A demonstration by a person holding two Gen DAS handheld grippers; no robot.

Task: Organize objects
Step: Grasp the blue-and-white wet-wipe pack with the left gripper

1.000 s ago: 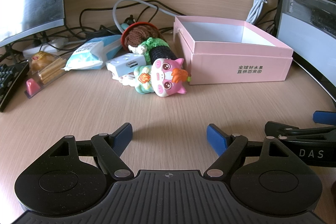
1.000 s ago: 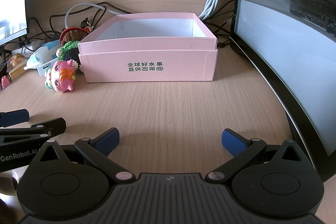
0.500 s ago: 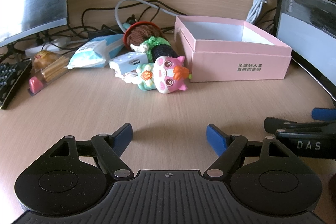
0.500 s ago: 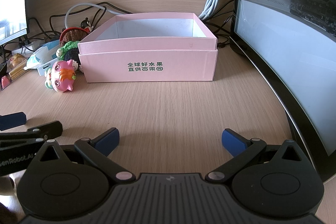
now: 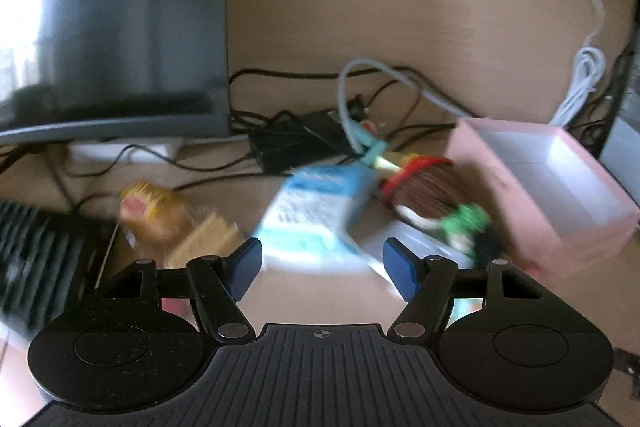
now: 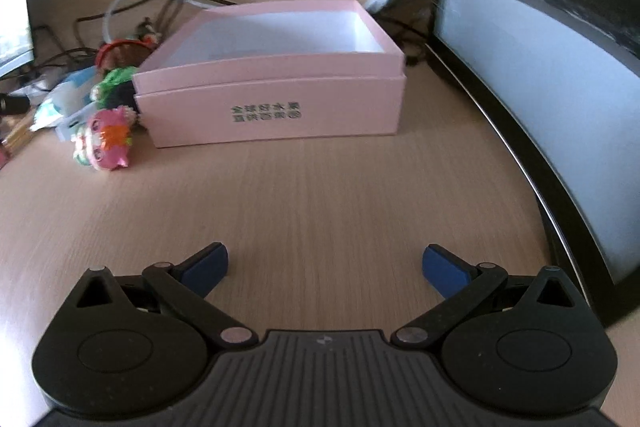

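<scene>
- Swung forward and leftward since a moment ago: left gripper (image 5: 322,263), now over the clutter, with the blue-and-white tissue pack (image 5: 316,215) framed just ahead between its blue pads.
- Jaws just been closing, yet nothing pinched between them; released, not grasping.
- Right gripper (image 6: 326,269) parked over bare desk (image 6: 320,195), spread wide and empty, much as before.
- Pink box (image 6: 272,99) open and, as far as visible, holding nothing.
- Pink cat figurine (image 6: 106,141) lying just left of the box front; crocheted doll (image 5: 440,195) against the box's left wall; yellow snack bag (image 5: 152,211) further left, near the keyboard (image 5: 36,255).
- Likely at the very start: nothing boxed, every loose item left to move.
- Left view heavily blurred, so finer contact impossible to judge.
</scene>
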